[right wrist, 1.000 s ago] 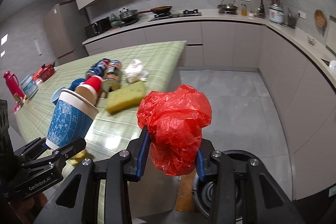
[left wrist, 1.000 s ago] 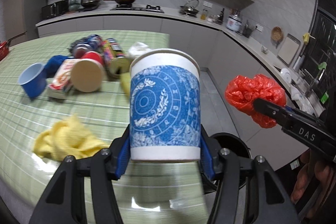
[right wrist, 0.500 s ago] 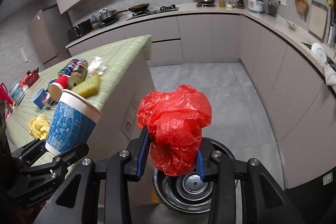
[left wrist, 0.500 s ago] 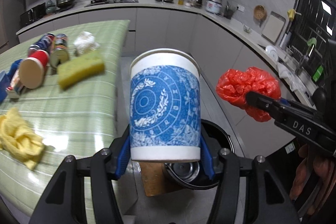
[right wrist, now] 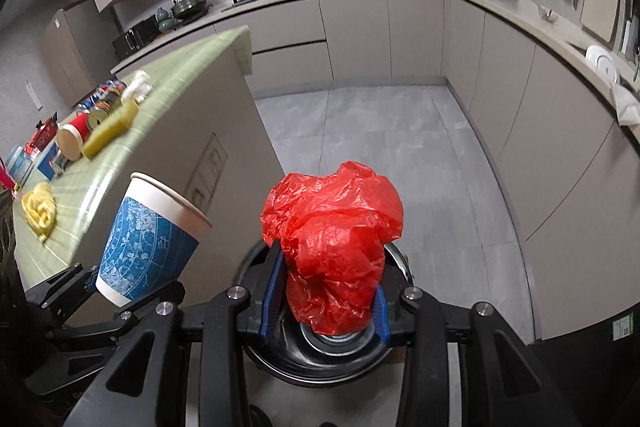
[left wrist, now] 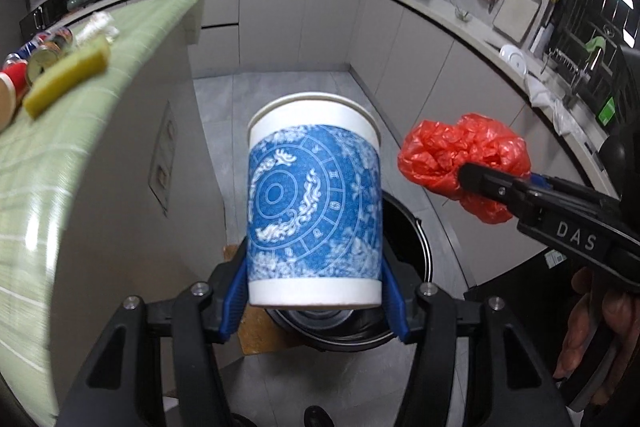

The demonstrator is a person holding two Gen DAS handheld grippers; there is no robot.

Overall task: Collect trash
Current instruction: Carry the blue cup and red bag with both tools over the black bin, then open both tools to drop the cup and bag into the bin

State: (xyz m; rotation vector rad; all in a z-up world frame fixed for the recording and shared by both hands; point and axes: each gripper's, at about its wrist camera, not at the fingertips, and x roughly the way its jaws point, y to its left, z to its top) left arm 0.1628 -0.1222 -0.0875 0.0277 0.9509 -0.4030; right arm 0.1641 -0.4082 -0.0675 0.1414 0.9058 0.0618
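My left gripper is shut on a blue-and-white paper cup, held upright with its blue pads on the cup's base; the same cup shows at the left of the right wrist view. My right gripper is shut on a crumpled red plastic bag, also seen at the right of the left wrist view, bag. Both hang over a round black trash bin on the floor; in the left wrist view the bin is partly hidden behind the cup.
A green-topped island counter stands to the left, with cans, a yellow sponge, a yellow cloth and other litter. Grey tile floor and cabinets curve around to the right. A person's hand holds the right gripper.
Both grippers have swung right, away from the island top, and come lower over the floor bin, which has come into fuller view beneath them. Cup and bag stay gripped.
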